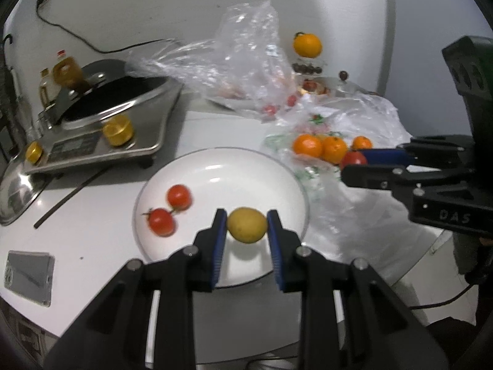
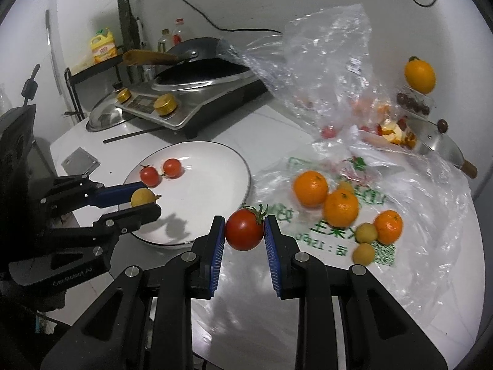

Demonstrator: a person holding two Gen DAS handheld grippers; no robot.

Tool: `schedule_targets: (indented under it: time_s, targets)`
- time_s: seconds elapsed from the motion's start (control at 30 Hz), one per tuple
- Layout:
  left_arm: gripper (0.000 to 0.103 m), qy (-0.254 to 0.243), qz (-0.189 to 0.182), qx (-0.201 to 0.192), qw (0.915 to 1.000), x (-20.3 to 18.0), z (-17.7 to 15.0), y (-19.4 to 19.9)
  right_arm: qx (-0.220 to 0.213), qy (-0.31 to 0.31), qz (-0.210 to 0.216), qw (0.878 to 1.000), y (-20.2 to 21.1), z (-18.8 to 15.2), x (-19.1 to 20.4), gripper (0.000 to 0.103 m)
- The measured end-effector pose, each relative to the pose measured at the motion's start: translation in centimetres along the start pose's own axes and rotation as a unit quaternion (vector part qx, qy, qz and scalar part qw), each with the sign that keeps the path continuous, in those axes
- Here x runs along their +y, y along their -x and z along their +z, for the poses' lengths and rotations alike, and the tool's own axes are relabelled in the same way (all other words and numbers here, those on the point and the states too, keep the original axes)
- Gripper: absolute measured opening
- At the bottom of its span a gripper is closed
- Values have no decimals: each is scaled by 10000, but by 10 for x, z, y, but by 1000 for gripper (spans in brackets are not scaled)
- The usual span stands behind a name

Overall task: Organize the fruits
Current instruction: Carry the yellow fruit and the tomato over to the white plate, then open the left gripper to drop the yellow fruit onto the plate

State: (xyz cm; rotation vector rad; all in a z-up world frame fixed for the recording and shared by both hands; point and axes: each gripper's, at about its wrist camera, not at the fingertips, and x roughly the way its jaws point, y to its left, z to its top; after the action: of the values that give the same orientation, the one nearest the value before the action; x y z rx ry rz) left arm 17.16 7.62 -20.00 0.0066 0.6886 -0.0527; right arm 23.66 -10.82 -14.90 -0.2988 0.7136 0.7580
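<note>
Centrally, the left gripper [image 1: 247, 215] clamps a yellow fruit [image 1: 247, 224] between its blue pads, held over the near part of the white plate [image 1: 240, 166]. Two small tomatoes [image 1: 169, 211] lie on the plate just beside each other (one shows its stem). To the right, the right gripper [image 2: 243, 219] pinches a red tomato [image 2: 244, 229] with a green calyx, above the table [image 2: 246, 293] just off the plate's edge. Beyond it, three oranges [image 2: 339, 203] and two small yellow fruits [image 2: 365, 243] rest on a printed plastic bag [image 2: 431, 231]. A second, clear bag [image 2: 323, 61] stands crumpled behind. Farther back sit an induction cooker [image 2: 197, 104] carrying a dark pan, a steel lid [image 2: 104, 117] and a phone [image 1: 27, 277].
</note>
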Motion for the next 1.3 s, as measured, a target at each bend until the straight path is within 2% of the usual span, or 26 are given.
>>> schedule_targets:
  time_s: [0.4,0.73,1.3]
  targets:
    - [27,167,369,20,9992,35,-13,-4,132,224,109,9996,-19,11,30,28]
    - [27,119,564,81,9983,45,-18,-14,237,314,160,9991,-35,17,41,28]
    - [29,268,462,114,9985,58,-19,-17,330,384,261,9984,-58,28,52,28]
